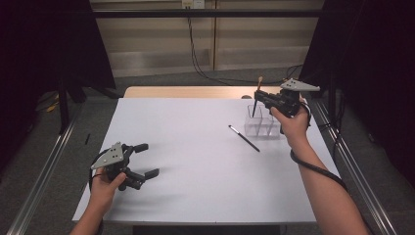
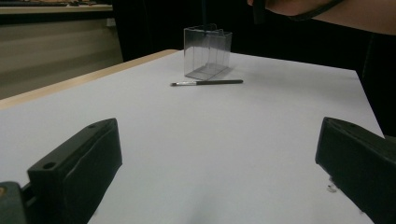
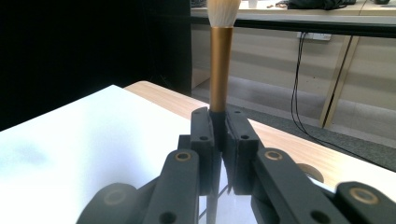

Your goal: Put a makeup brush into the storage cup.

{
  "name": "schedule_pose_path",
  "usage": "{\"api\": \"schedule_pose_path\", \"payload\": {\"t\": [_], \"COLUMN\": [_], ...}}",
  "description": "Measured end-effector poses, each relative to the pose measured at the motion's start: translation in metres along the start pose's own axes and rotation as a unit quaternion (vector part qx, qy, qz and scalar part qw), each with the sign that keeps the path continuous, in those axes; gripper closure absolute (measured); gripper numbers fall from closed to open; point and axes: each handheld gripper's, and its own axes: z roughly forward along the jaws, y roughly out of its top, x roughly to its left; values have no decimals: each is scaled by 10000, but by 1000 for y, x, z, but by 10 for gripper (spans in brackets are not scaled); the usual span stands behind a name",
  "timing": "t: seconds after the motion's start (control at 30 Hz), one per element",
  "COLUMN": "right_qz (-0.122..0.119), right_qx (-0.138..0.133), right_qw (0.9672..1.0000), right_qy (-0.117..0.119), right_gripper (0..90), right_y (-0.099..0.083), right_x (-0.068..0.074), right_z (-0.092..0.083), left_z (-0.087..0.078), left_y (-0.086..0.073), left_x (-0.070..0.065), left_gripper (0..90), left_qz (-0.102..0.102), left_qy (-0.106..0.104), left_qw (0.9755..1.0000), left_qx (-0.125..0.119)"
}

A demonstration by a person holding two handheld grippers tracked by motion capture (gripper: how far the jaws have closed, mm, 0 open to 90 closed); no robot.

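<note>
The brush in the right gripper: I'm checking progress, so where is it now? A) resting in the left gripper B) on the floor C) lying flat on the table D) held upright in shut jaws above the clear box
D: the right gripper is shut on the brush, bristles up, handle pointing down over the clear box; a second brush lies on the table.

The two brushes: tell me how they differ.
The gold-necked brush stands upright, clamped in the right gripper above the clear box; the thin dark brush lies flat on the table, untouched. The held one looks thicker with pale bristles; the lying one is slimmer. Both have dark handles.
</note>
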Motion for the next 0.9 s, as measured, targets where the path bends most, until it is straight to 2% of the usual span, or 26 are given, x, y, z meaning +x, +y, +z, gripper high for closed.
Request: {"api": "schedule_pose_path", "payload": {"t": [0.9], "right_qz": [-18], "right_qx": [120], "right_qw": [9999], "right_qy": [11], "right_gripper": [833], "right_y": [-13], "right_x": [2], "right_z": [4], "left_z": [0], "left_y": [0], "left_x": [0], "left_gripper": [3], "left_qz": [-13], "left_qy": [8], "left_qw": [10000], "left_qx": [1]}}
